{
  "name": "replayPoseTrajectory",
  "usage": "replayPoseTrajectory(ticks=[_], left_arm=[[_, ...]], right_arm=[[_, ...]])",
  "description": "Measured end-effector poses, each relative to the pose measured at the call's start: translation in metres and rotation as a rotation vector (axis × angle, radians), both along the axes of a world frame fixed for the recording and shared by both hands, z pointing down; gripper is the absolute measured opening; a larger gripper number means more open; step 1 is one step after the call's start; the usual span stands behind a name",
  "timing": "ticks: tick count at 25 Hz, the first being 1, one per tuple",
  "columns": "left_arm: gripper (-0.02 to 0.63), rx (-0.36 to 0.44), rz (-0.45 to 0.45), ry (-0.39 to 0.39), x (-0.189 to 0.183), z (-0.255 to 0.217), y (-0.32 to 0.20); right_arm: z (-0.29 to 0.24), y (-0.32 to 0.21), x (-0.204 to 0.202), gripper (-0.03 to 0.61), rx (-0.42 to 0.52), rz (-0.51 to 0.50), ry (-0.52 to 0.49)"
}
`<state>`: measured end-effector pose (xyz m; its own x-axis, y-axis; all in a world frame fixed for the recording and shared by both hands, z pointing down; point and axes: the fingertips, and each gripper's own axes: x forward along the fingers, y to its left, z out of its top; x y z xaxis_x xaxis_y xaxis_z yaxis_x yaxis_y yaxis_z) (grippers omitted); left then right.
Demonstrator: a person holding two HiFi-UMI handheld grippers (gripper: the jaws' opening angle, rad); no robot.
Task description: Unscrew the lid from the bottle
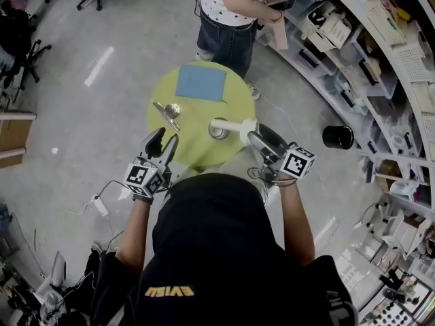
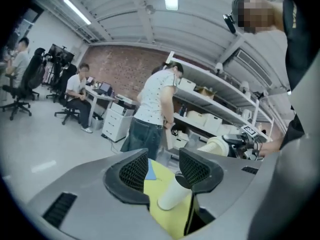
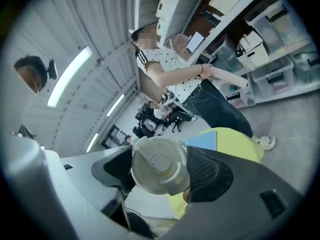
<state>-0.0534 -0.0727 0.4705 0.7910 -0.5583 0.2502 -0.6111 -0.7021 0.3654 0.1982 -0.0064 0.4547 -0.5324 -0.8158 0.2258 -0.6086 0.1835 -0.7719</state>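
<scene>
A cream bottle (image 1: 228, 124) hangs level over the round yellow-green table (image 1: 197, 151), and my right gripper (image 1: 250, 136) is shut on its lid end. In the right gripper view the flip lid (image 3: 159, 166) faces the camera, pinched between both pads. My left gripper (image 1: 165, 138) is at the table's near left edge, open, with nothing between its fingers. In the left gripper view the bottle's other end (image 2: 171, 196) shows through the gap of that gripper (image 2: 164, 171), beyond the pads and not touching them.
A blue cloth (image 1: 200, 82) lies at the table's far side, a shiny metal item (image 1: 167, 111) at its left, and a metal ring-shaped piece (image 1: 219, 130) under the bottle. A person (image 1: 231, 19) stands behind the table. Shelves (image 1: 380, 60) and a black bin (image 1: 338, 136) are at the right.
</scene>
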Motion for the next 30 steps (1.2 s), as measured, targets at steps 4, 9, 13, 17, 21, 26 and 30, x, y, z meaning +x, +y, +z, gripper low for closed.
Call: replayPoseTrajectory(ticks=[4, 9, 13, 17, 21, 26, 30], left_arm=[[0.042, -0.056, -0.067, 0.052, -0.012, -0.007, -0.006], [0.018, -0.077, -0.079, 0.077, -0.013, -0.016, -0.007], [0.018, -0.095, -0.098, 0.131, -0.011, -0.024, -0.009], [0.018, -0.095, -0.106, 0.142, -0.013, -0.027, -0.008], [0.018, -0.117, -0.153, 0.177, -0.025, -0.022, -0.01], [0.018, -0.105, -0.186, 0.202, -0.036, -0.031, -0.014], [0.018, -0.105, -0.199, 0.214, -0.039, -0.033, -0.014]], right_arm=[[-0.015, 0.008, 0.011, 0.342, 0.022, 0.091, -0.232], [-0.03, 0.013, 0.013, 0.342, 0.055, 0.15, -0.449], [-0.033, 0.014, 0.016, 0.342, 0.073, 0.182, -0.57], [-0.037, 0.015, 0.018, 0.342, 0.089, 0.197, -0.654], [-0.039, 0.018, 0.021, 0.342, 0.103, 0.205, -0.681], [-0.049, 0.016, 0.023, 0.342, 0.128, 0.198, -0.693], [-0.052, 0.015, 0.022, 0.342, 0.132, 0.189, -0.696]])
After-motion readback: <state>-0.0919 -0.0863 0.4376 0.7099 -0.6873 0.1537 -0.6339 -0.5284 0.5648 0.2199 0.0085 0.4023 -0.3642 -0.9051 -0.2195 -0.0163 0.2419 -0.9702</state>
